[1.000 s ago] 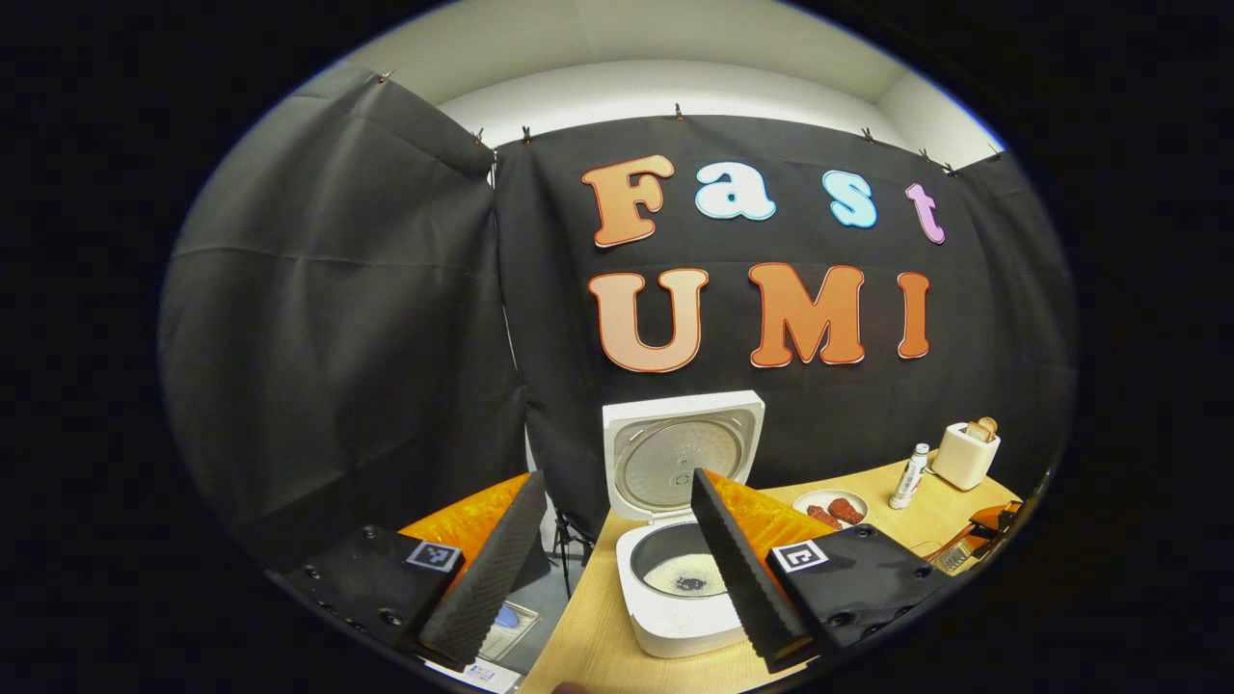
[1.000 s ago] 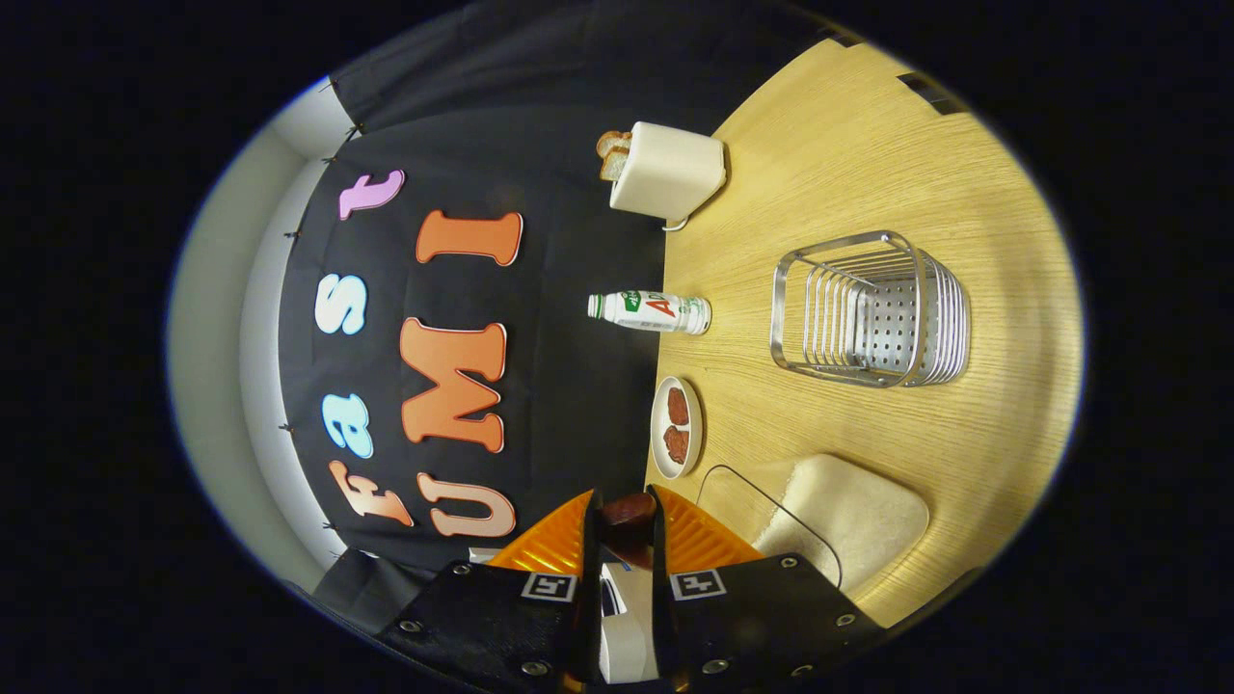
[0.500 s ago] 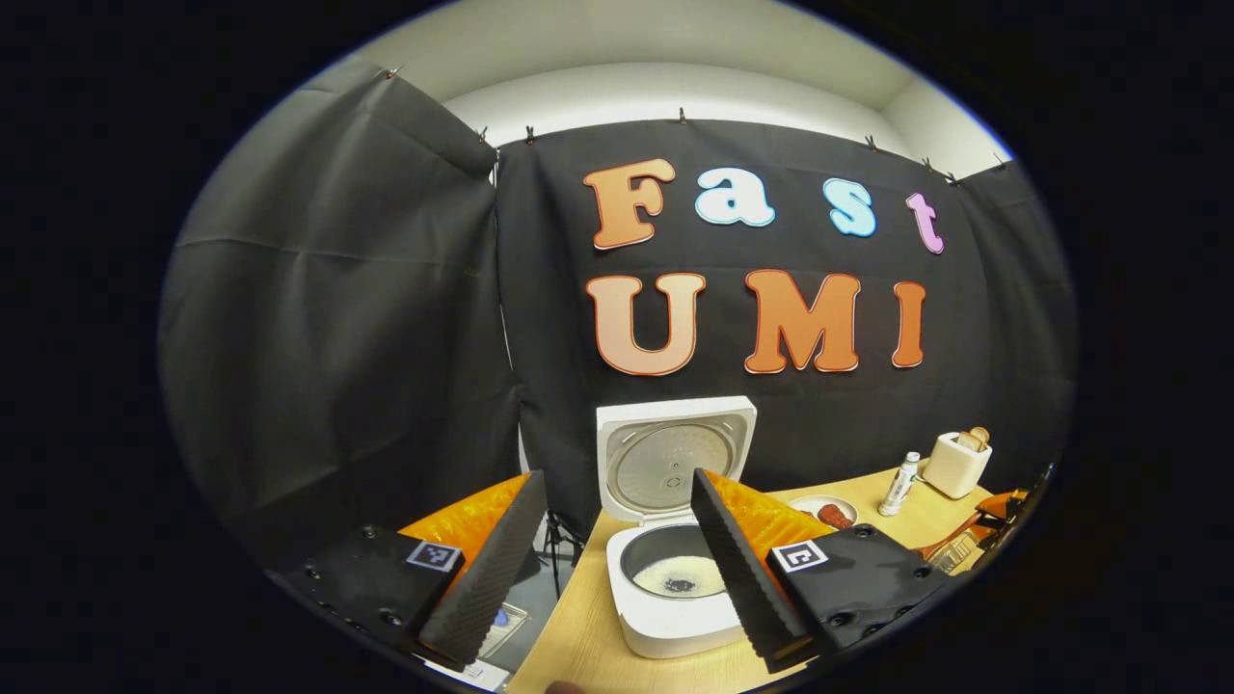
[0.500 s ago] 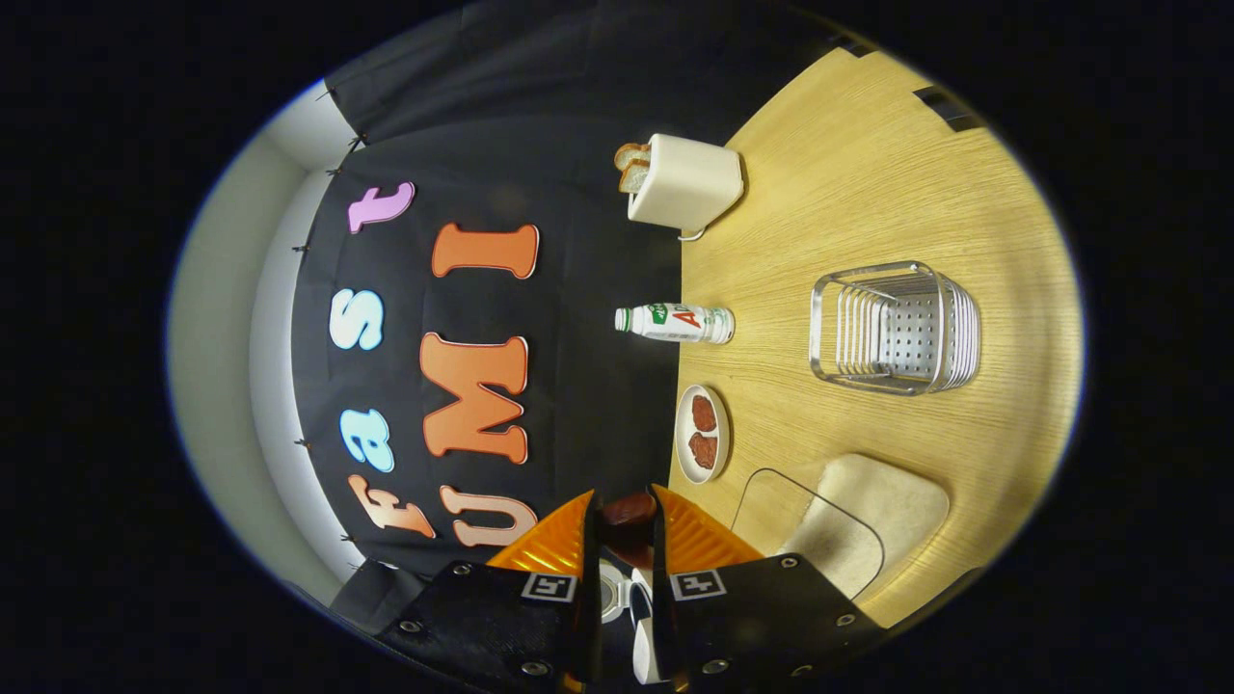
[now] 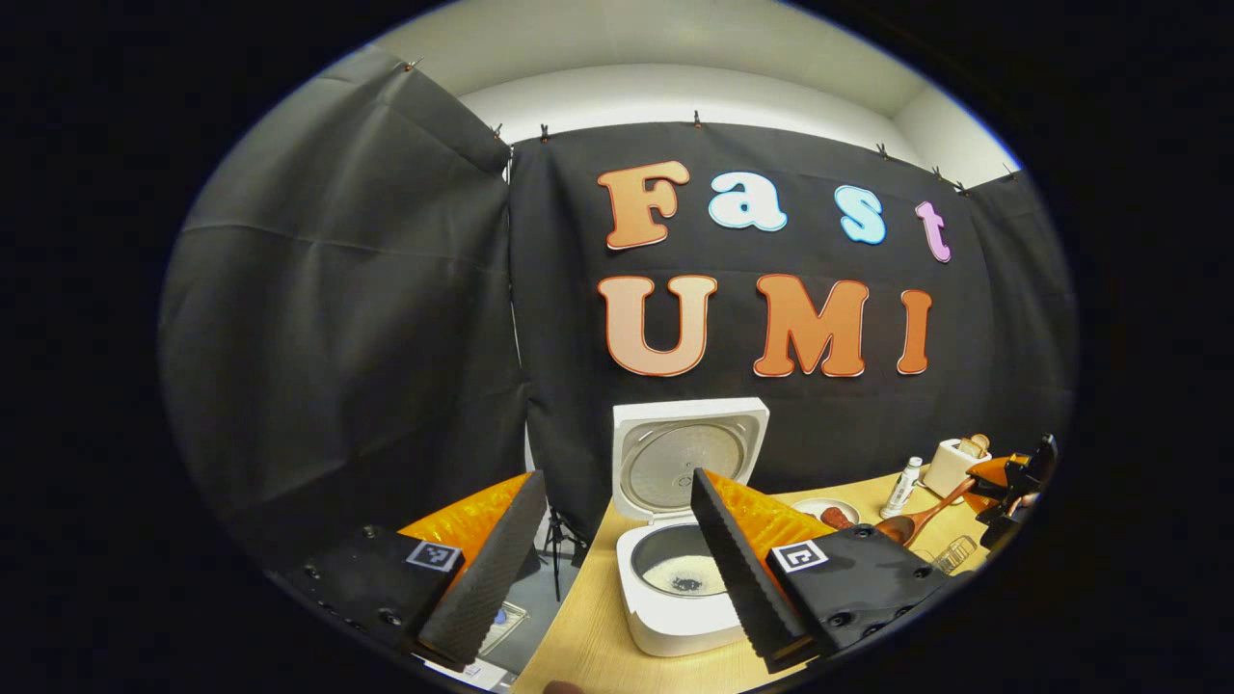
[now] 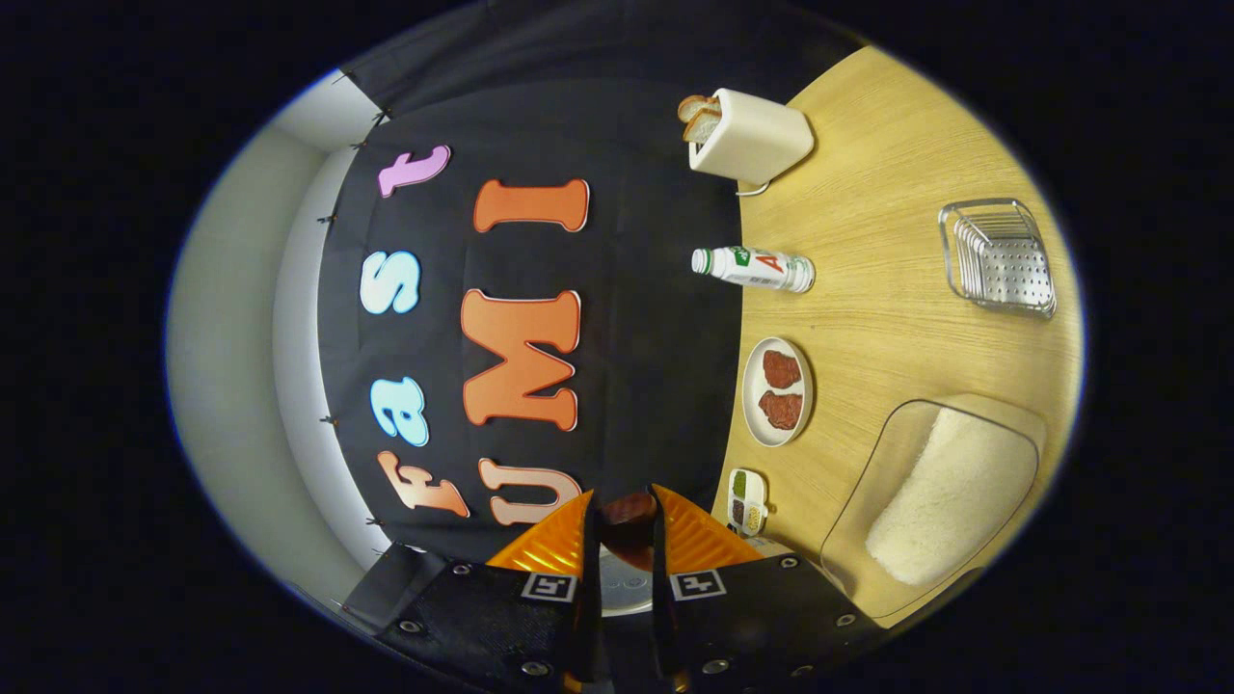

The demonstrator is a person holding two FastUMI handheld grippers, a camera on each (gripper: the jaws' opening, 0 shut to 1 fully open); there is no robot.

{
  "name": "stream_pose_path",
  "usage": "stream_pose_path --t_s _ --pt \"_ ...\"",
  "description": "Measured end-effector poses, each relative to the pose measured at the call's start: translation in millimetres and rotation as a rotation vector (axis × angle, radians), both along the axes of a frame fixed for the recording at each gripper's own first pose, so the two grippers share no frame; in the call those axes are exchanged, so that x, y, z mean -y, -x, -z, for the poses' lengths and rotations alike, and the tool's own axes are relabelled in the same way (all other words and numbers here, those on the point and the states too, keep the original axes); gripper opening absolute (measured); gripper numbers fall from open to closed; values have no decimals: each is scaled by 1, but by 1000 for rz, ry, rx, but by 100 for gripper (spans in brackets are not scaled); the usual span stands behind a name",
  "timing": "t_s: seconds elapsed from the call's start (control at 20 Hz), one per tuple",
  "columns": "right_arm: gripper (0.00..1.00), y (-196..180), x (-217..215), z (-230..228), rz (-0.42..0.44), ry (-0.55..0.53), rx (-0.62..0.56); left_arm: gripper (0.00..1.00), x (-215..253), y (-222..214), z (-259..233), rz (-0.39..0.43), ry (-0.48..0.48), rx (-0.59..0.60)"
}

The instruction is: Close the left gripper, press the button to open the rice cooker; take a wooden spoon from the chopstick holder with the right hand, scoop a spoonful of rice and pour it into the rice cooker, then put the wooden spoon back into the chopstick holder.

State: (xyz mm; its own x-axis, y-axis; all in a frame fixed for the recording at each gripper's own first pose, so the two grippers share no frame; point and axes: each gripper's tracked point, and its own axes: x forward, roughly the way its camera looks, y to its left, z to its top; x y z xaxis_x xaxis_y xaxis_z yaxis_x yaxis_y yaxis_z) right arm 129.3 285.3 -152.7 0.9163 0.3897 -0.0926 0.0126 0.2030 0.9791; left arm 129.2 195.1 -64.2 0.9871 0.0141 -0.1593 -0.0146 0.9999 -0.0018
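so the rice cooker point(image 5: 680, 540) sits lid-up with rice already in the pot, the left tool point(image 5: 612, 569) hangs released in front of it, and the right tool point(image 6: 625, 559), clenched on the wooden spoon point(image 5: 921, 520), has swung away toward the chopstick holder point(image 6: 998, 255).

The light is even and soft, and it looks like it comes from above. The white wall point(image 5: 675, 87) over the cloth point(image 5: 337, 337) glows bright, while the cloth stays dark and dull. The table point(image 6: 897, 241) looks warm and well lit, with only faint shadows. Both pictures are sharp in the middle. Near the wall, straight lines bend into curves at the edges.
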Motion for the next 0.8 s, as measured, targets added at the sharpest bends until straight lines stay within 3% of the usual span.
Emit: stream_pose_path --t_s 0.55,0.8 --pt "21 -19 -131 2 -146 43 -10 100 -26 -3 30 -13 19 -46" --pt "21 -31 -173 7 -181 156 6 100 -41 -10 38 -34 21 -55"
